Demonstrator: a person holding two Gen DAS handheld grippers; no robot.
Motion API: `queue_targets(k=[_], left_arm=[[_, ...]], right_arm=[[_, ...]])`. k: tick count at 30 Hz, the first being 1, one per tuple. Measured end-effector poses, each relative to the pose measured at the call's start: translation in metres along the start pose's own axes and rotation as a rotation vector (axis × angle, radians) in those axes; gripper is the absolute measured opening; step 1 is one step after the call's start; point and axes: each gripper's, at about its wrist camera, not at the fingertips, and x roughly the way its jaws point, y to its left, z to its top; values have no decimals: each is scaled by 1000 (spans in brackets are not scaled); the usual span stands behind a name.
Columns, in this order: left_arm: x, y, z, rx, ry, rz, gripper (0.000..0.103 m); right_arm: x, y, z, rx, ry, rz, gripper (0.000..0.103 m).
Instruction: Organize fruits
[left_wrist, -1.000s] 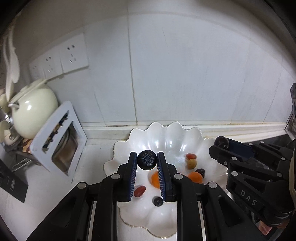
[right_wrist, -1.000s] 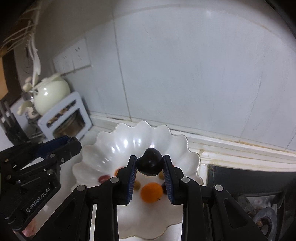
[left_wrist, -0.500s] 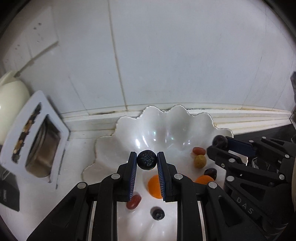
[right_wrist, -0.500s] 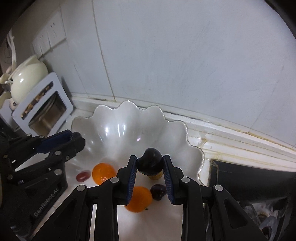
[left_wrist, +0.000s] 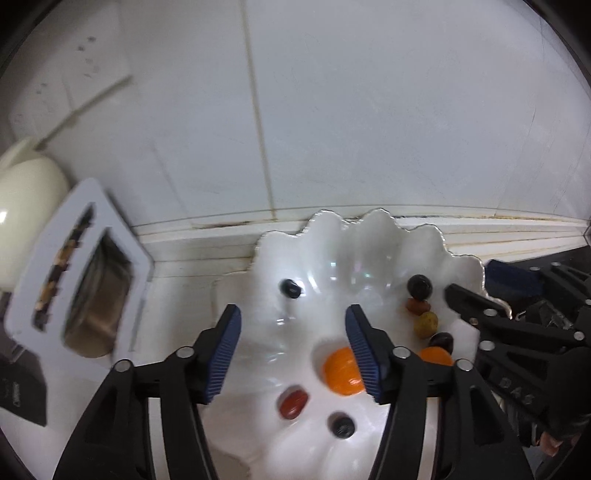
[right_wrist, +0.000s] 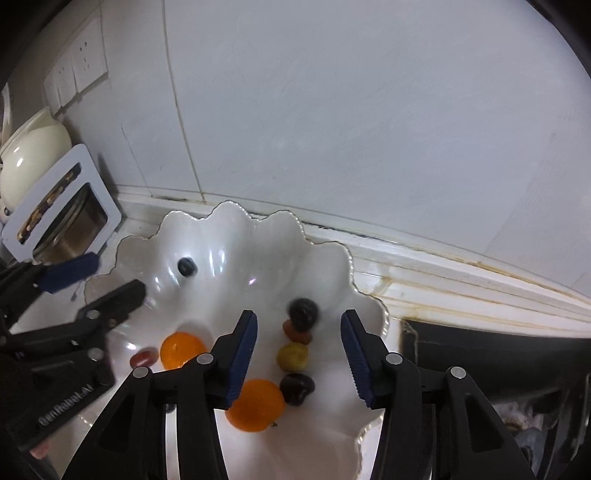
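A white scalloped bowl (left_wrist: 354, 236) (right_wrist: 236, 225) holds several small fruits. My left gripper (left_wrist: 291, 354) is open and empty above the bowl; a blueberry (left_wrist: 290, 288) (right_wrist: 185, 266) lies on the bowl's far slope beyond it. My right gripper (right_wrist: 298, 356) is open and empty; a dark cherry (right_wrist: 303, 309) (left_wrist: 419, 286), blurred, lies beyond its tips. Two oranges (right_wrist: 255, 405) (right_wrist: 181, 350), a yellow fruit (right_wrist: 292, 356), red fruits (right_wrist: 142, 357) and another dark cherry (right_wrist: 297, 387) lie in the bowl.
A white rack with a metal container (left_wrist: 85, 280) and a cream teapot (right_wrist: 31, 155) stand at the left. The tiled wall (left_wrist: 369, 110) runs close behind the bowl. A dark hob (right_wrist: 495, 350) lies at the right.
Both grippers opened. The left one let go of the blueberry and the right one let go of the dark cherry; both fruits now lie in the bowl.
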Motion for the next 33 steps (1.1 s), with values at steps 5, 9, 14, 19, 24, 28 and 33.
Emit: queue_targets(k=[5,9,14,19,24,28,33], left_arm=[[-34,9,-14,5,-85,79,75],[-61,11,-27,1,-138,102,84],[-99,7,-47,-4,-215,132,89],[-142,2,-71,-21,-288,140,92],[-186,-4,-99,-44,-346,122,94],[-217,-11,-123,-60,-380,116,95],[-252,-19,-156,-72,-414,106,98]], right_arm=[[-32,0,-15,8,-82,-44,67],[-61,-3,-29,10,-148,-60,74],[-98,0,-50,5,-224,-96,77],[-141,4,-75,16,-291,-108,77],[-185,7,-102,30,-350,-96,77],[-216,12,-126,24,-397,-92,77],[-248,17,-156,28,-436,-77,77]])
